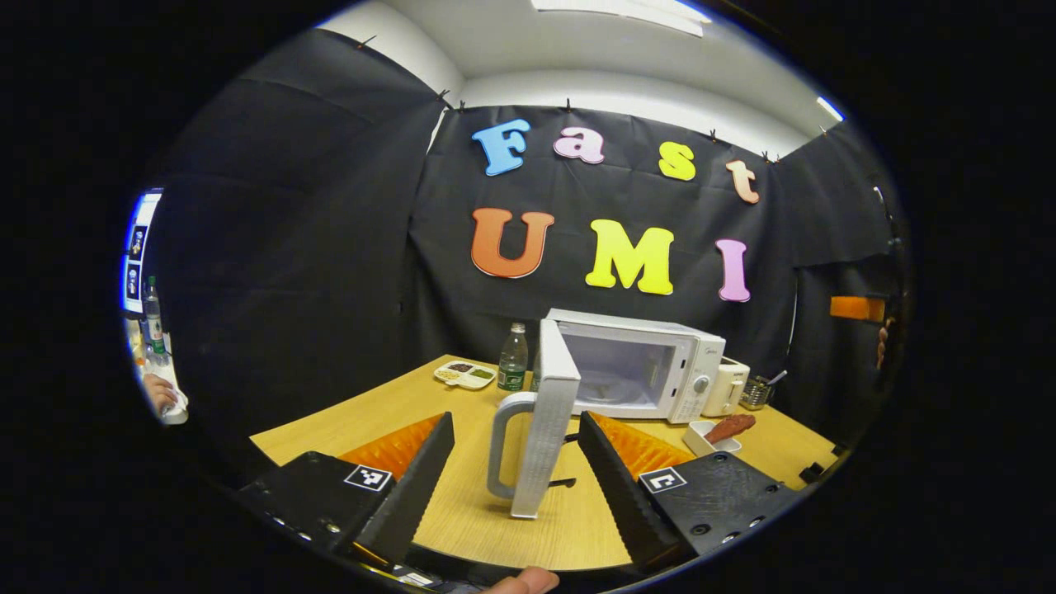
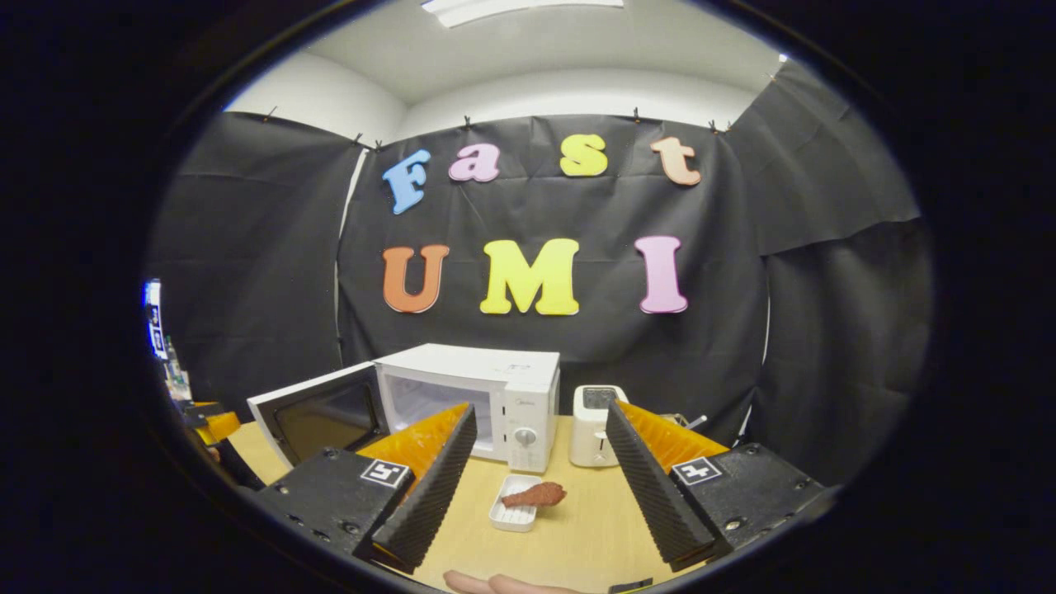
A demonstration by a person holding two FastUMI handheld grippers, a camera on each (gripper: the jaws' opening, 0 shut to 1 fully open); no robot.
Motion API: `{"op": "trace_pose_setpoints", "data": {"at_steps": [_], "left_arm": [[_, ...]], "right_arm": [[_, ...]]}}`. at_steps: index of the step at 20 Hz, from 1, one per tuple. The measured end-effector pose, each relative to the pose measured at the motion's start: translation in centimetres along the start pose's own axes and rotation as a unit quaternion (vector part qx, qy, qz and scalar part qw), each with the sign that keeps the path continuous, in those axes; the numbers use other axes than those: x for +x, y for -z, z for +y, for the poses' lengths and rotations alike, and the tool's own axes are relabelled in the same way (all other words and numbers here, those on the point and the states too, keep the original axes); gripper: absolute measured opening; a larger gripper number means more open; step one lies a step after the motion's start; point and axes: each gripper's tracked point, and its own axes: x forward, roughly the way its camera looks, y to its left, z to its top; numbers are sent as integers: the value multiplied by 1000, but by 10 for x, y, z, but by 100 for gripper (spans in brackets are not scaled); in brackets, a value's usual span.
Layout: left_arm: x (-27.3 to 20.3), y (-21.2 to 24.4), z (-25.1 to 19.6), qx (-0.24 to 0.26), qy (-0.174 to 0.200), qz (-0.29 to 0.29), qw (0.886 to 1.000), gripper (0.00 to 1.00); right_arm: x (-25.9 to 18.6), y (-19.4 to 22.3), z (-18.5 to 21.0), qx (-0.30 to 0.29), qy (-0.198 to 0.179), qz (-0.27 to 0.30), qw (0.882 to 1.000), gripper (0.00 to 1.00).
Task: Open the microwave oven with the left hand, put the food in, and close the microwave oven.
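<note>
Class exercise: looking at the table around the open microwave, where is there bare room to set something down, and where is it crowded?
Bare table lies in front of the small white tray with the drumstick, toward the right gripper. Another free patch sits between the open door and the divided snack plate. Crowded: right of the microwave, by the toaster.

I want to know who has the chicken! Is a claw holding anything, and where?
Nothing is held. Both the left claw and right claw are open, and the reddish-brown drumstick lies on its small white tray.
</note>
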Motion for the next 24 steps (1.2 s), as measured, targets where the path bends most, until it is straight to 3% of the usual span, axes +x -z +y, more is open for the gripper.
{"op": "trace_pose_setpoints", "data": {"at_steps": [4,5,11,12,13,14,16,20,24], "left_arm": [[11,-29,-23,31,11,-2,999,94],[16,-37,-29,41,13,-4,999,94],[48,-81,-85,60,36,-26,997,93],[53,-89,-91,64,36,-30,997,93],[58,-94,-98,67,37,-35,996,94],[62,-100,-105,68,38,-38,996,94],[69,-106,-121,69,50,-38,996,94],[77,-120,-150,69,73,-52,994,94],[79,-113,-169,83,91,-43,991,93]], "right_arm": [[25,11,-14,0,-6,22,1000,90],[33,13,-19,0,-6,29,1000,100],[79,37,-47,13,-8,75,997,100],[86,44,-50,21,-11,90,996,90],[94,51,-54,30,-16,106,994,90],[100,59,-56,40,-22,121,992,100],[112,75,-62,58,-33,151,986,100],[129,123,-65,103,-63,227,966,99],[137,177,-53,180,-109,307,928,98]]}}
